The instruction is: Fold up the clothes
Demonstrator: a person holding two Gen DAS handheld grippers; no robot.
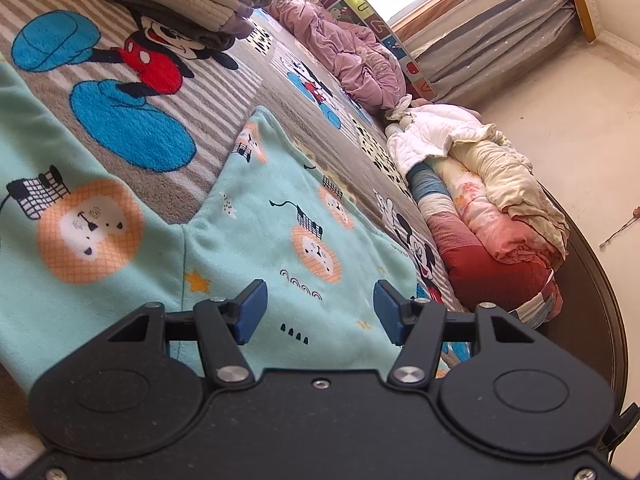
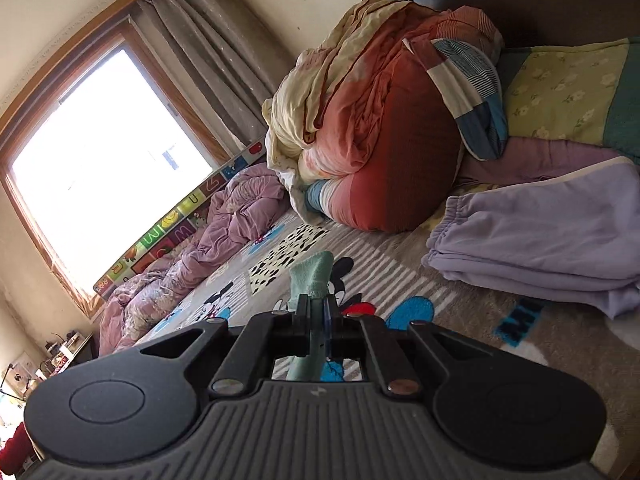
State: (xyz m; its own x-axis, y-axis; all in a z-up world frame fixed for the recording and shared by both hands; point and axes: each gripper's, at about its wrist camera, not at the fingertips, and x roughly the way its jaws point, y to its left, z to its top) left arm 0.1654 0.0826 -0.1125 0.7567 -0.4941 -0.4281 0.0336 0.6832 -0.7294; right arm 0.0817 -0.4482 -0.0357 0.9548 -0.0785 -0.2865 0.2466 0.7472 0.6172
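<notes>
Mint lion-print garment (image 1: 280, 220) lies spread flat on the bed; its edge (image 2: 314, 276) sticks up, pinched.

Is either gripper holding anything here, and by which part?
The right gripper is shut on a mint-green garment, pinching a bunched edge of the fabric. The left gripper is open over the lion-print garment, holding nothing.

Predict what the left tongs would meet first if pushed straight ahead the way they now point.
Probably the mint lion-print garment spread on the bed: the open left tongs angle down over it, empty. Depth is hard to judge.
</notes>
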